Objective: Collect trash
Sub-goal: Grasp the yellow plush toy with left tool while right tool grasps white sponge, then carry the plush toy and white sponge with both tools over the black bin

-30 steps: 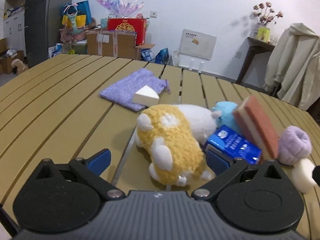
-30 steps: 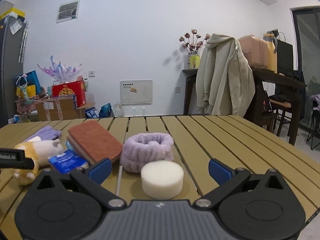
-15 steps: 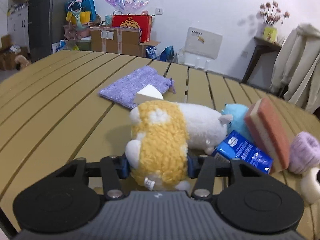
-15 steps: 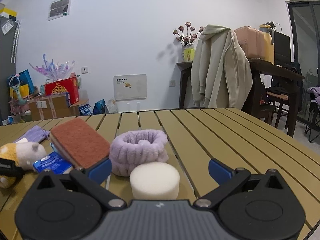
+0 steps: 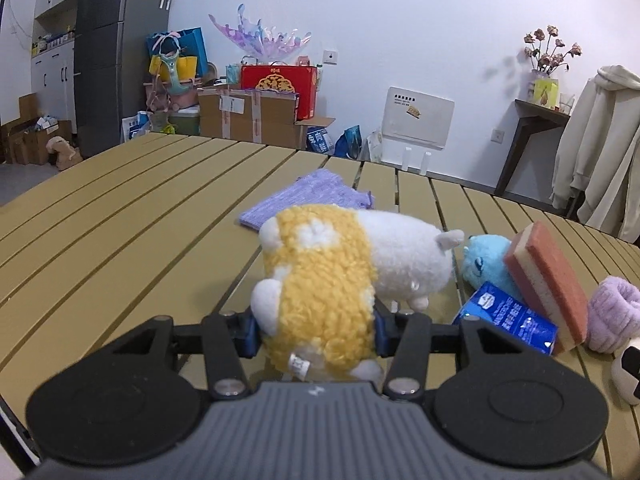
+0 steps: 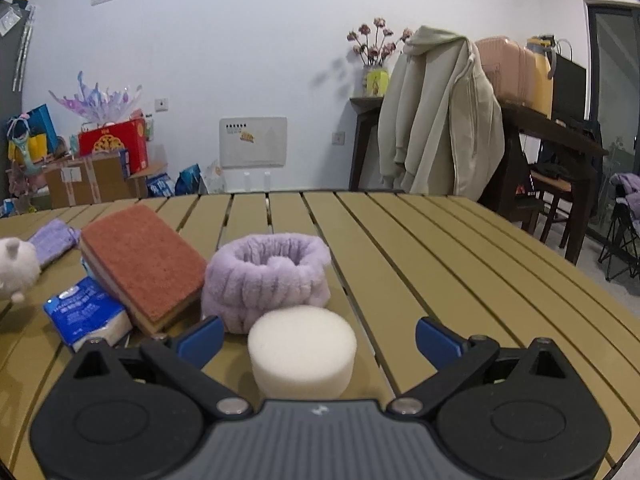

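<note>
Left wrist view, nearest first: the left tool [image 5: 314,330] is clamped on the yellow rear of a yellow-and-white plush toy [image 5: 340,276], its blue pads pressed into the fleece on both sides. The toy's white front half reaches away from the camera, above the slatted tan surface [image 5: 120,232]. Just to the right lies a blue tissue pack [image 5: 506,322], with an orange-topped sponge [image 5: 546,280] leaning tilted across it. A small blue plush [image 5: 486,262] sits behind them, close to the white toy's ear. A purple fluffy band [image 5: 612,314] rests at the right edge. Farther back, a purple knitted pouch [image 5: 296,200] lies flat on the slats.

Right wrist view, nearest first: the right tool [image 6: 318,338] has its blue-tipped fingers spread wide apart, holding nothing. Between them a round white foam puff [image 6: 302,350] stands on the surface [image 6: 440,260]. Just behind it is the purple fluffy band [image 6: 268,280], touching or nearly touching the puff. Left of the band, the sponge [image 6: 142,262] rests tilted on the tissue pack [image 6: 86,312]. At the left edge shows the white end of the plush toy [image 6: 14,266], and beyond it the pouch [image 6: 54,240].
</note>
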